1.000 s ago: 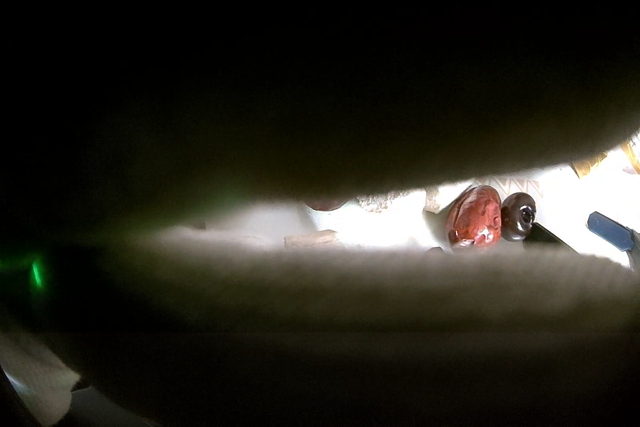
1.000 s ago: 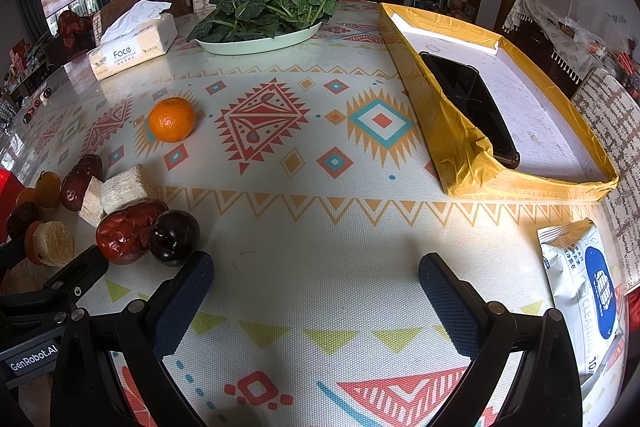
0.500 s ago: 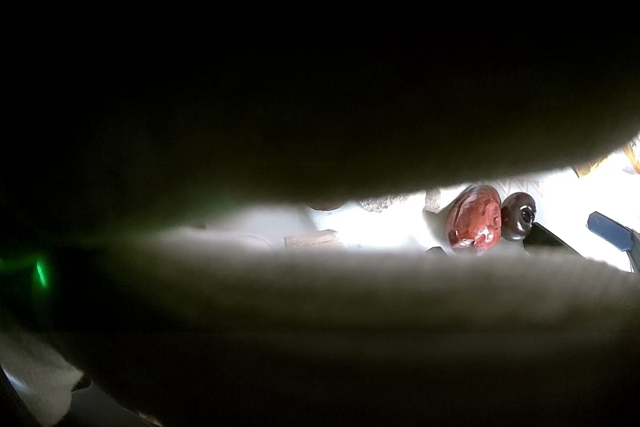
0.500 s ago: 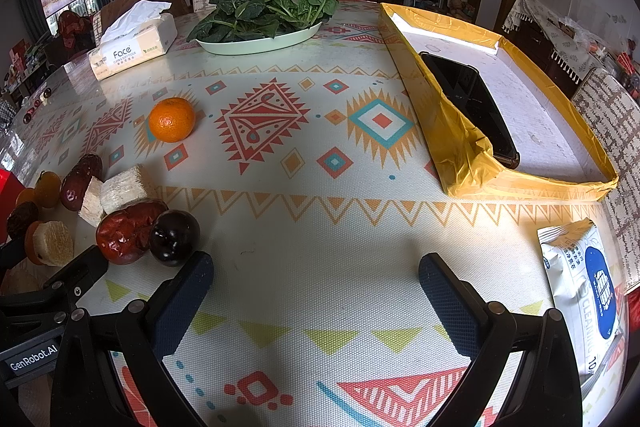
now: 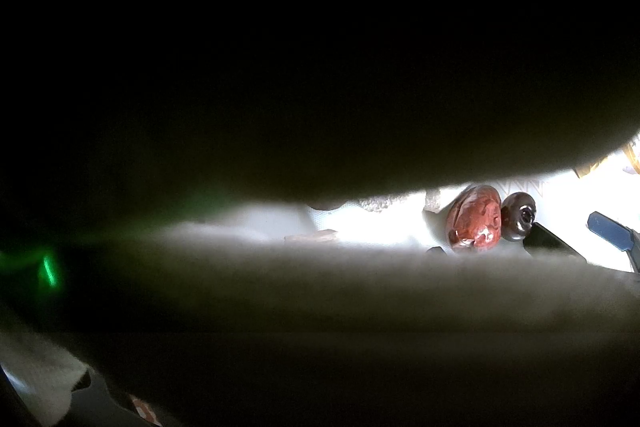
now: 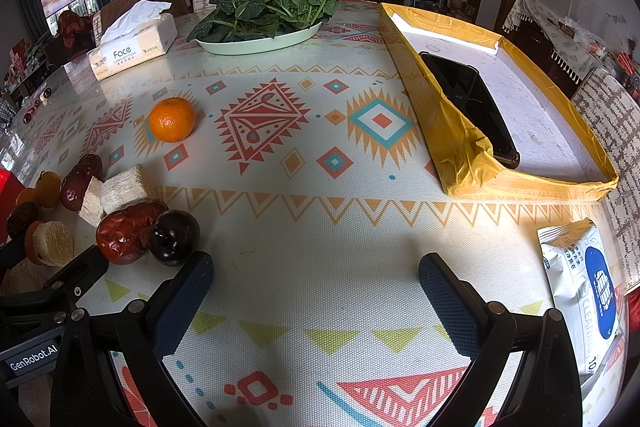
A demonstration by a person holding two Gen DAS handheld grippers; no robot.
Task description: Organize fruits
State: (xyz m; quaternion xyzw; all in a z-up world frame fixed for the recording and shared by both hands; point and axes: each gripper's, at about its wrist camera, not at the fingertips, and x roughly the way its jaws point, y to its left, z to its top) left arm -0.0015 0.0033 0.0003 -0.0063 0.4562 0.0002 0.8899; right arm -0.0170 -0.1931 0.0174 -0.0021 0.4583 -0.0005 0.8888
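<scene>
In the right wrist view my right gripper (image 6: 316,291) is open and empty, low over the patterned tablecloth. An orange (image 6: 171,119) sits alone at mid-left. A cluster lies at the left edge: a big red date (image 6: 128,231), a dark plum (image 6: 174,236), pale sugarcane chunks (image 6: 120,189), another date (image 6: 80,177) and small orange fruits (image 6: 46,187). The left wrist view is almost wholly blocked by something dark and blurred close to the lens; through a slit I see the red date (image 5: 476,217) and the plum (image 5: 519,217). The left gripper's fingers are hidden.
A yellow-taped shallow box (image 6: 460,155) with a black phone (image 6: 472,107) lies at the right. A plate of spinach (image 6: 260,41) and a tissue box (image 6: 132,51) stand at the back. A wet-wipes pack (image 6: 580,287) lies at the right front edge.
</scene>
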